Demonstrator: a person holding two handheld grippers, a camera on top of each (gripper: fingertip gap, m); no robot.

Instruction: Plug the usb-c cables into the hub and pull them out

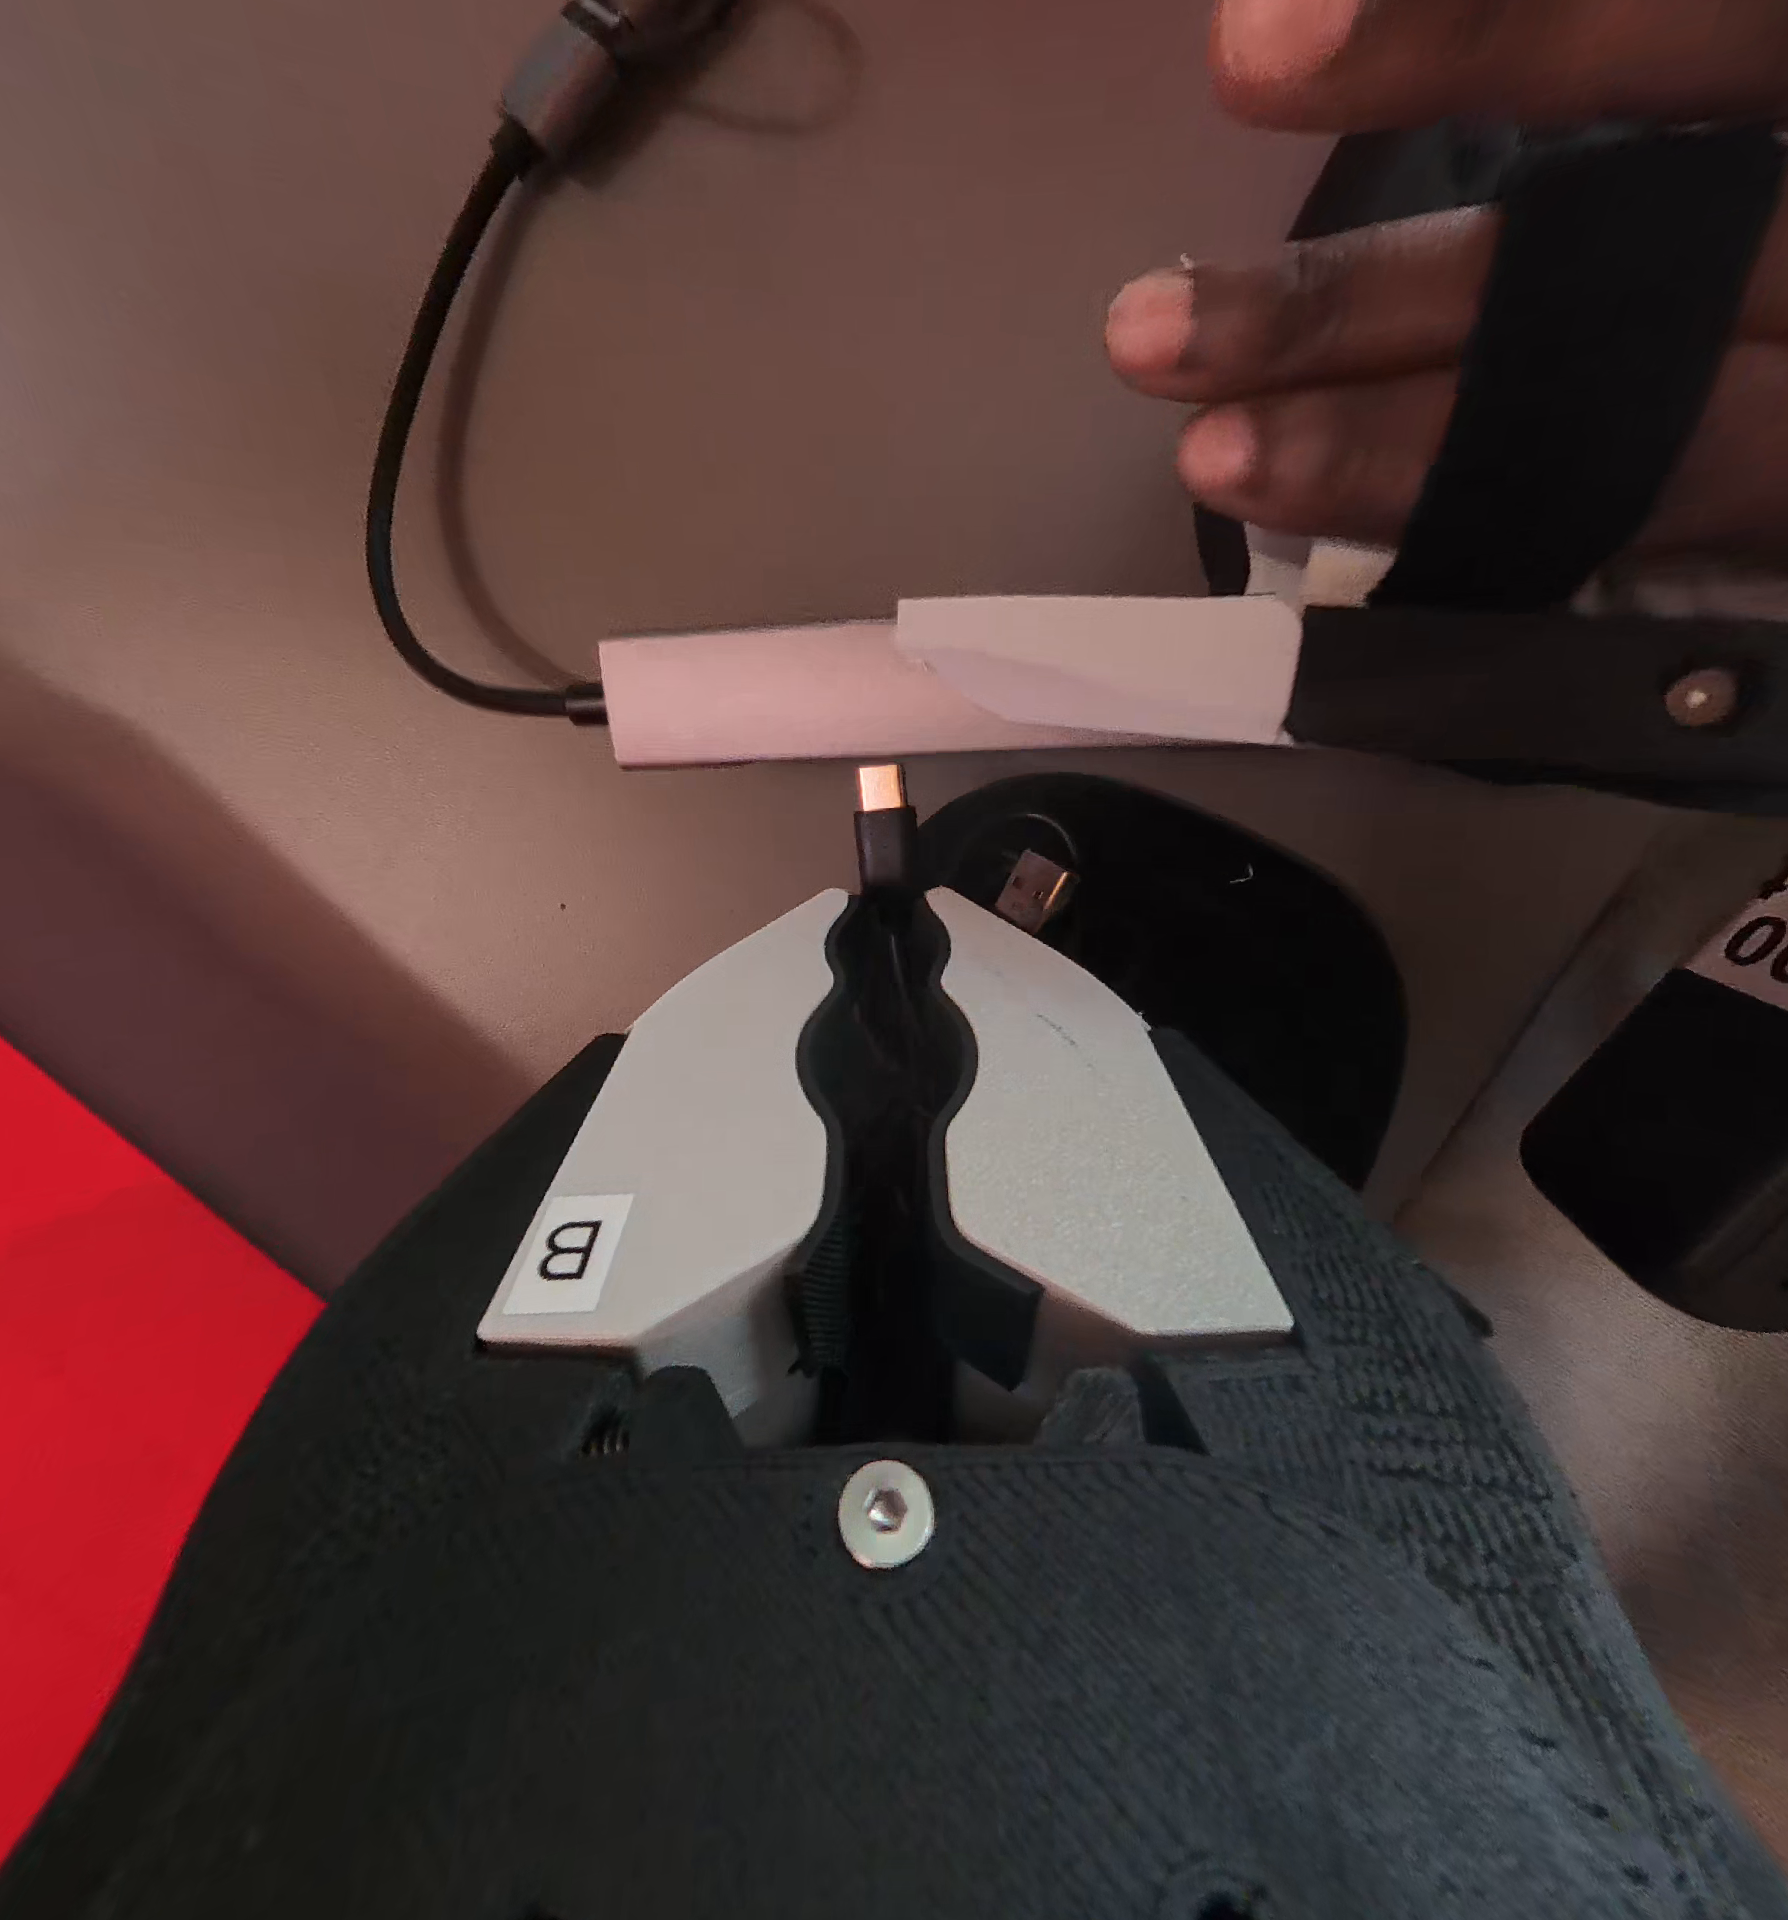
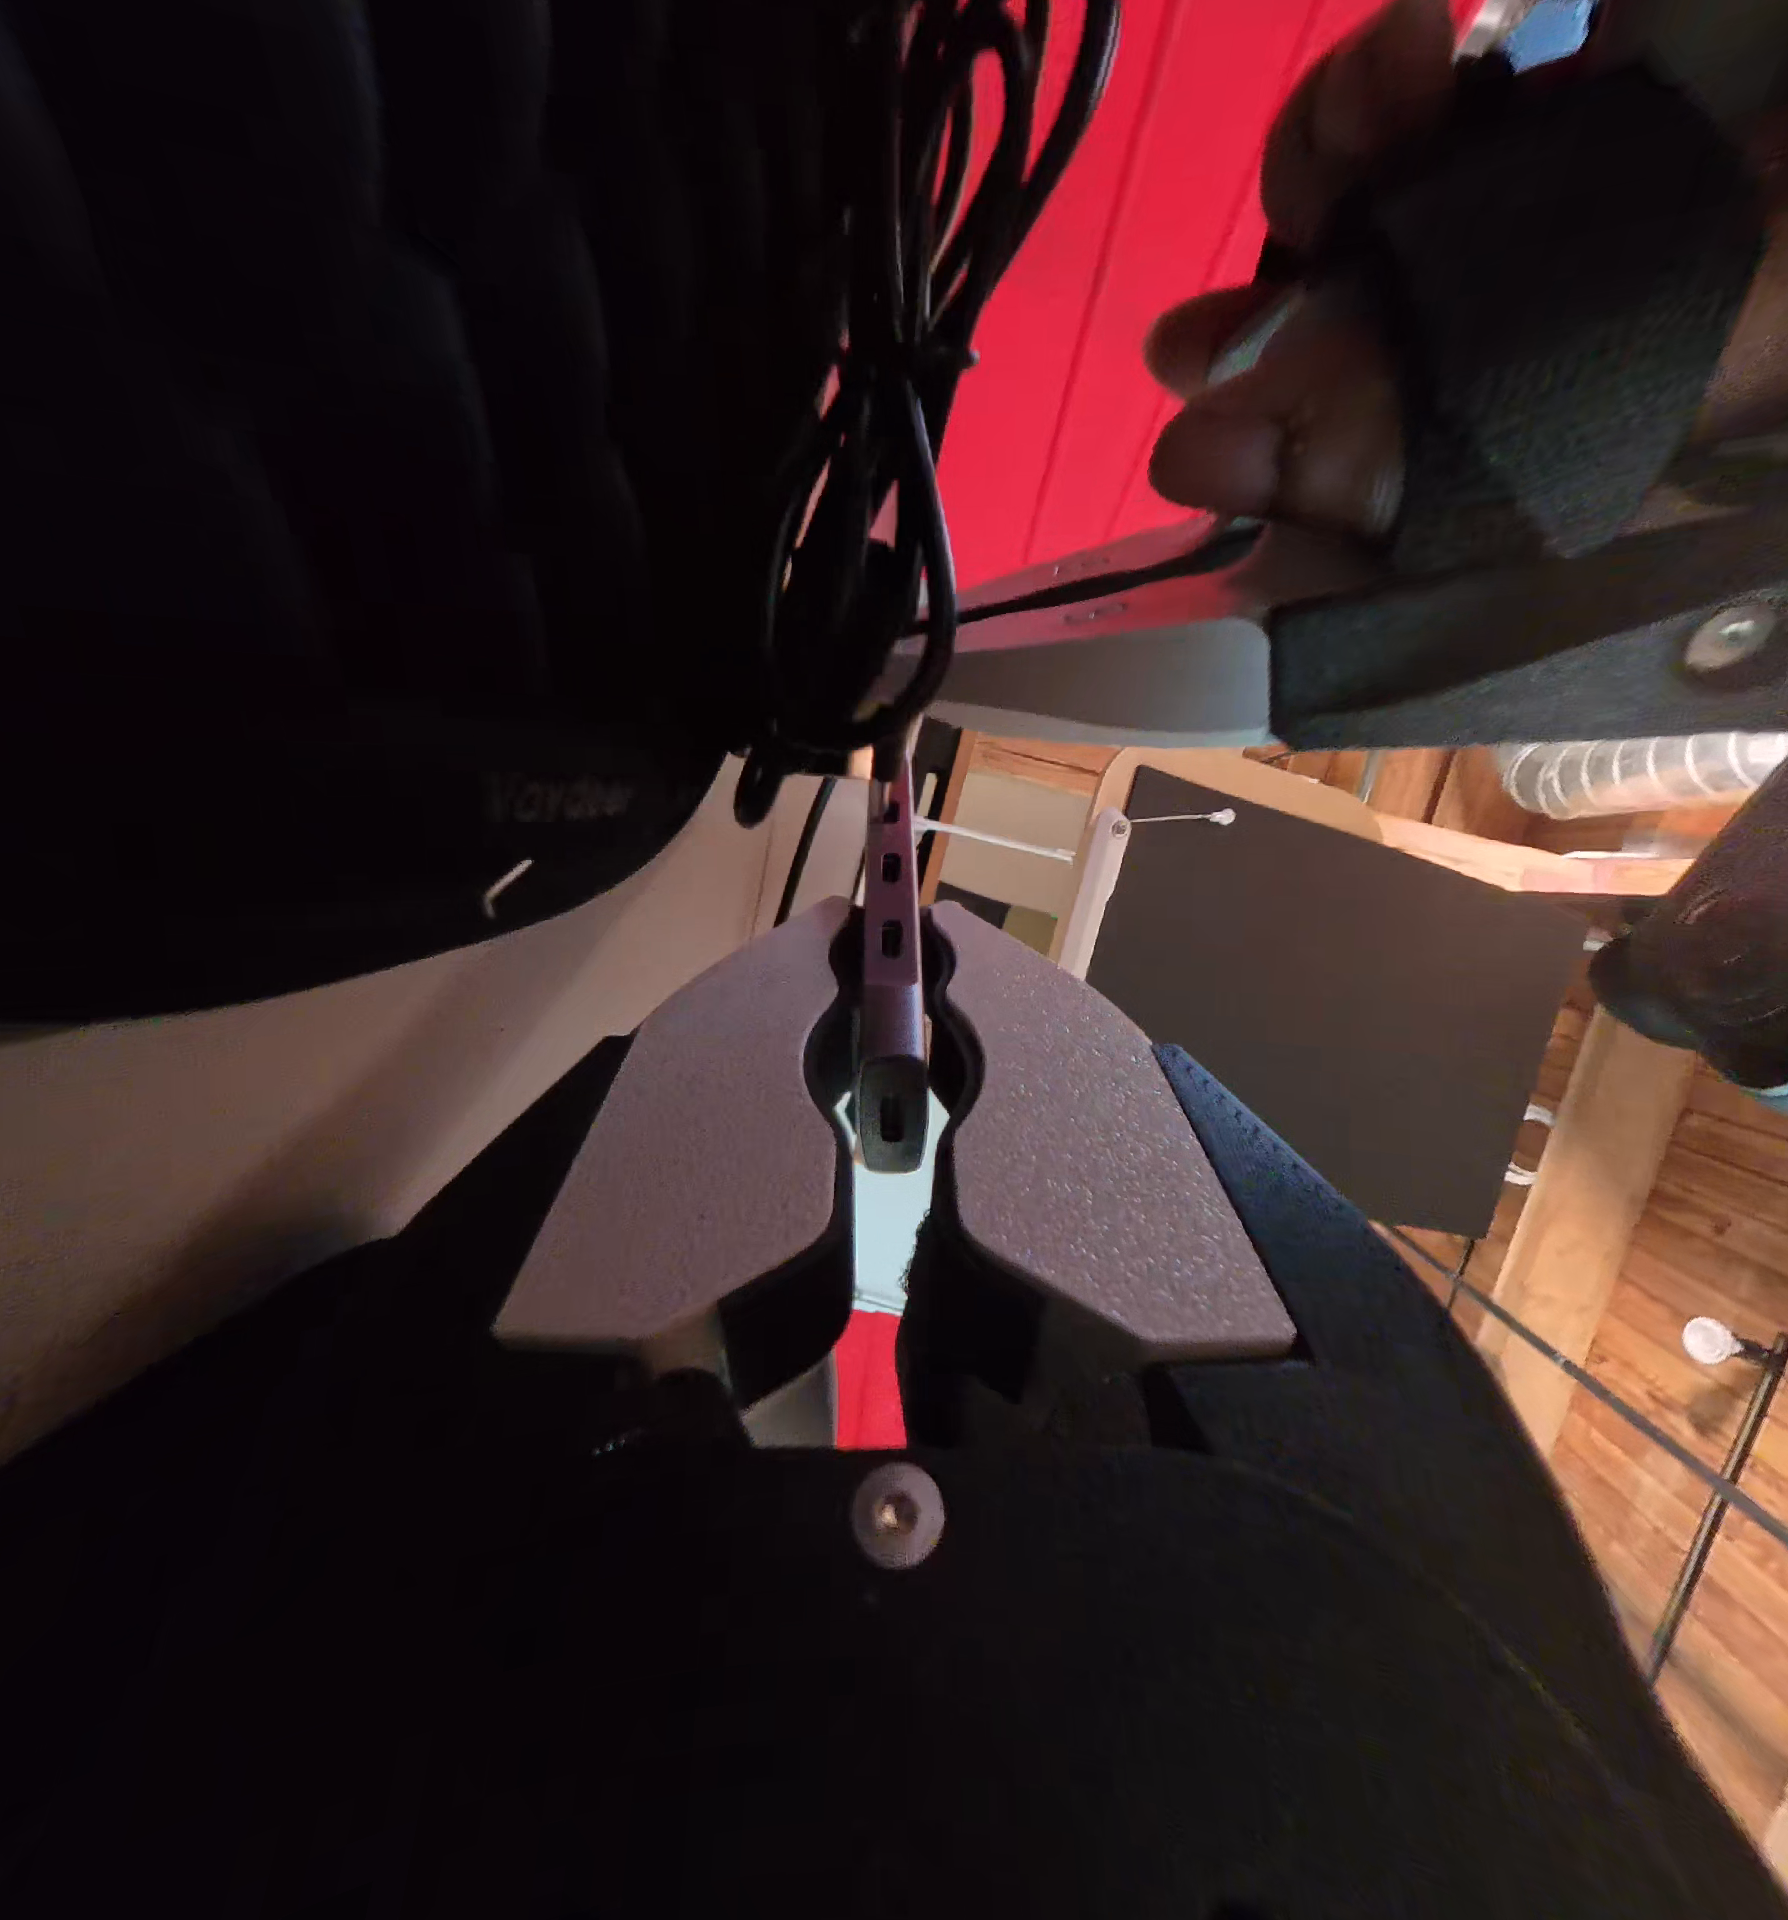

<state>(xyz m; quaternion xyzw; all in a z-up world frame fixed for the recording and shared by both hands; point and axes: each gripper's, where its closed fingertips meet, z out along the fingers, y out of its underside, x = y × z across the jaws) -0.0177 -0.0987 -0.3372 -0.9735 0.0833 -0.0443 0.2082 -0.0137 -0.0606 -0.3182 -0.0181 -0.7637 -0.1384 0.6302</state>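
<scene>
Our left gripper (image 1: 885, 904) has its fingers clamped on the usb-c cable (image 1: 882, 847), plug tip just beside the hub (image 1: 755, 701). Our right gripper (image 2: 890, 935) has its fingers clamped on that hub, off the worktop (image 1: 194, 416).

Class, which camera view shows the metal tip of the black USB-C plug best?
The left wrist view: the black USB-C plug juts from the left gripper, its lit metal tip just short of the pale slim hub. The right wrist view shows only dark tangled cables, not the tip.
</scene>
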